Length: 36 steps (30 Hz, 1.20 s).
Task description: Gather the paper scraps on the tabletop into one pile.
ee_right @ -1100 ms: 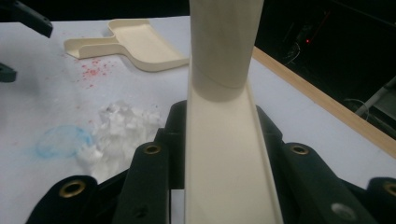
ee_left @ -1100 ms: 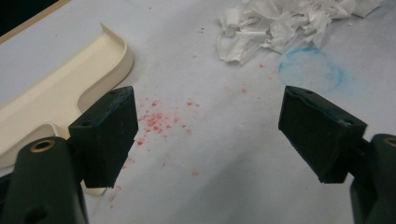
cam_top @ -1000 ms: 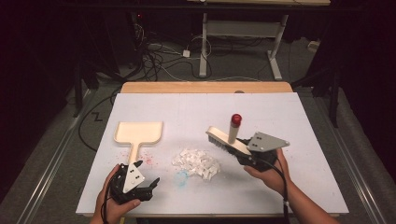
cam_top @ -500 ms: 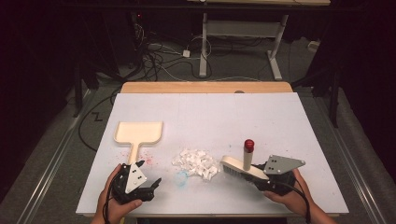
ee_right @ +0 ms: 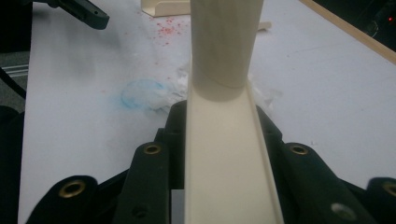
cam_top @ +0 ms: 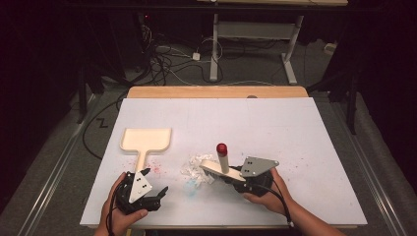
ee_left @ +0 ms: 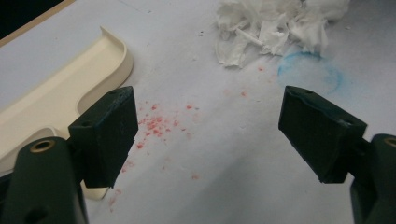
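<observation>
Meanwhile, the right gripper pinched the brush beside paper scraps; the left gripper had fingers spread near the dustpan.

My left gripper has black block jaws with brass-ringed screws; my right gripper carries a grey three-cornered plate and a black cable.

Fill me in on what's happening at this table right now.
A person is sweeping up with two handheld grippers. The right gripper is clamped on a cream brush with a red-tipped handle, its head against a pile of torn white paper scraps. The left gripper hovers open near the table's front edge, beside the handle of a cream dustpan lying flat. The scraps are not yet in the pan.
</observation>
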{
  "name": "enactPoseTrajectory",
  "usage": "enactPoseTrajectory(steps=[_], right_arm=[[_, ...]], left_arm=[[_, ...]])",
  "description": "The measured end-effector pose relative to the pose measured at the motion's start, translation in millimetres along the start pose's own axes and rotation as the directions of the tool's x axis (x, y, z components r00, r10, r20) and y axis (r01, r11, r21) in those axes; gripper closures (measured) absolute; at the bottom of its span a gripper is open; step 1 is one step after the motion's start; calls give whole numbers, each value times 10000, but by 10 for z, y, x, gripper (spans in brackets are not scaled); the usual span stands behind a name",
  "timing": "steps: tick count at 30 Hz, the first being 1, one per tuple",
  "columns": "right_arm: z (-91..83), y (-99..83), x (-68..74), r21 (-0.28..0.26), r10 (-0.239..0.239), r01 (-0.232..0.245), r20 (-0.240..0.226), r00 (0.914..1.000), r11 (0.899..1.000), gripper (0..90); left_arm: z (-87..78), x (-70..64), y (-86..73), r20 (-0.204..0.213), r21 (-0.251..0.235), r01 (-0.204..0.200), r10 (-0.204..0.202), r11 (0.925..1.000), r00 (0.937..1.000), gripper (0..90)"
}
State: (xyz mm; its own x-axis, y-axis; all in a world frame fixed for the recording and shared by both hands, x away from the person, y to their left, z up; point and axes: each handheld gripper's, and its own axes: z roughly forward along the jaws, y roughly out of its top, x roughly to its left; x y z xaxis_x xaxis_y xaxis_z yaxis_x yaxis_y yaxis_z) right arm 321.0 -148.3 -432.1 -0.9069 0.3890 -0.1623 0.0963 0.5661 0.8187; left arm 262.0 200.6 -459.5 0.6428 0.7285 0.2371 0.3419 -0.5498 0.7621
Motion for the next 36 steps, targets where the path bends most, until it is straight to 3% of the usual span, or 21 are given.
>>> enactPoseTrajectory(steps=[3, 9, 12, 14, 17, 19, 25, 27, 29, 36], right_arm=[[-51, 23, 31, -97, -56, 56, 22, 10000, 9999, 679], [-384, 46, 115, -774, -128, 202, 950, 9954, 9968, 679], [-492, 27, 73, -959, 162, 0, 1676, 9857, 9954, 679], [-506, -1, 4, -1031, 645, -464, 1799, 9816, 9936, 680], [-465, -36, -84, -1052, 1088, -868, 2261, 9680, 9907, 679], [-383, -55, -146, -971, 1315, -1080, 2842, 9497, 9894, 680], [52, -129, -308, -496, 1640, -1569, 3714, 9139, 9864, 680], [211, -149, -339, -415, 1886, -1863, 3619, 9130, 9816, 680], [312, -112, -309, -472, 1842, -1793, 3576, 9155, 9827, 680], [548, 94, -22, -440, 1598, -1537, 3079, 9379, 9871, 679]], left_arm=[[-7, 7, -14, 25, -18, 22, -22, 10000, 10000, 188], [-22, 8, -1, -38, -84, -30, 30, 10000, 10000, 188], [-20, -7, 12, -49, -69, -102, 102, 9999, 9999, 188], [-14, -16, 19, -47, -53, -128, 127, 9999, 9999, 188], [0, -13, 20, -15, -11, -145, 145, 9999, 9999, 188], [15, -11, 19, -1, 35, -140, 140, 9999, 9999, 188], [29, -13, 11, 45, 108, -127, 126, 9999, 9999, 188], [34, -16, 11, 56, 145, -122, 121, 9998, 9999, 188], [35, -26, 10, 66, 124, -127, 126, 9998, 9999, 188], [36, -17, 3, 67, 132, -83, 82, 9999, 9999, 188]])
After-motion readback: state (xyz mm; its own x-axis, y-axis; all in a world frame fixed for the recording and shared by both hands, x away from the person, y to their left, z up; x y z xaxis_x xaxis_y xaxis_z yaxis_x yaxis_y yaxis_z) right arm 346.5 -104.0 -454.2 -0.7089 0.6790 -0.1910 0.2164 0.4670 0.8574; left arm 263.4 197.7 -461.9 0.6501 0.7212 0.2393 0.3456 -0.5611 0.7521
